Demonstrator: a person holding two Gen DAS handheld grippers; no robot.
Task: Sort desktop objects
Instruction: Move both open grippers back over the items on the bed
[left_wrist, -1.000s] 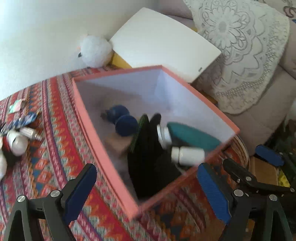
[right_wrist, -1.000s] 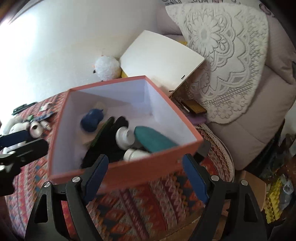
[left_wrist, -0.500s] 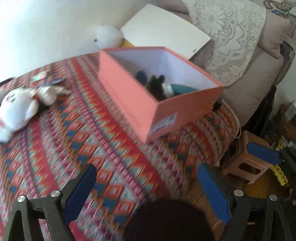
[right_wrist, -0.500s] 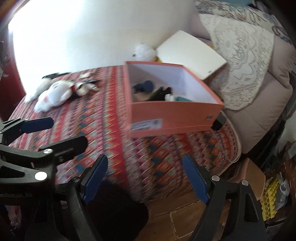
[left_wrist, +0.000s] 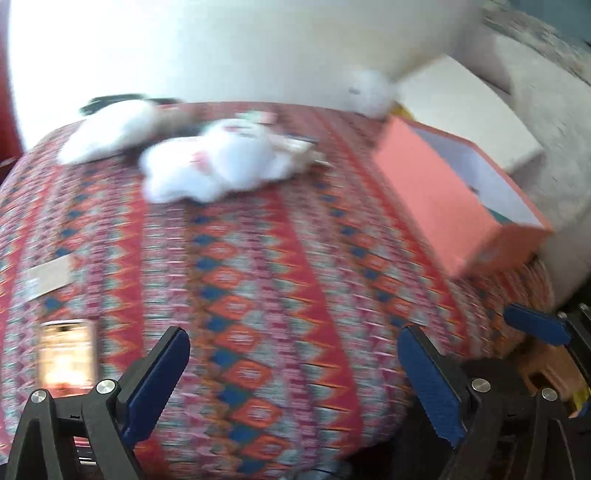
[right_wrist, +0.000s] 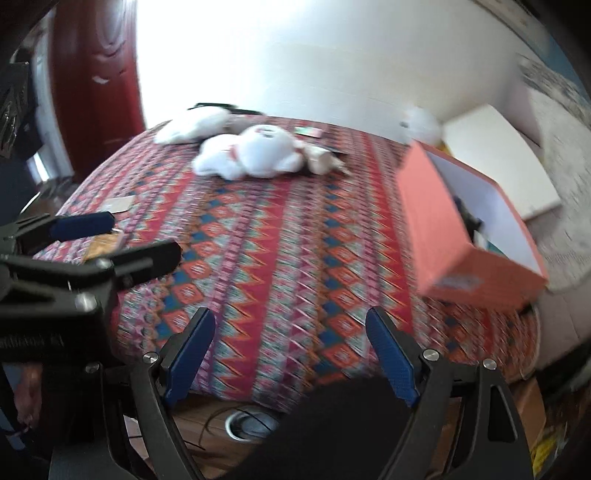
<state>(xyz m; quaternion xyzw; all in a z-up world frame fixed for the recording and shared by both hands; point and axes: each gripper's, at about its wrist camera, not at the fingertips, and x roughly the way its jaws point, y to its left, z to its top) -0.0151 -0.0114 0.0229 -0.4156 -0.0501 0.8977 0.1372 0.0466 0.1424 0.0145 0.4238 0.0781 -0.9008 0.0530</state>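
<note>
Patterned surface (right_wrist: 280, 236) spread wide below. Orange box (right_wrist: 436, 236) at its right edge, open-topped. White plush toy (right_wrist: 258, 155) far left of box. Left gripper (left_wrist: 291, 384) and right gripper (right_wrist: 291, 354): fingers spread wide, holding nothing.

The left black 2-finger gripper with blue pads (left_wrist: 293, 384) and the right one (right_wrist: 290, 356) both hang empty, jaws spread wide apart.

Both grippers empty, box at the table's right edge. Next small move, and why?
Probably bring the left gripper forward toward the white plush toy. Both grippers are open and empty, the toy lies loose on the cloth, outside the box, on the left gripper's side.
</note>
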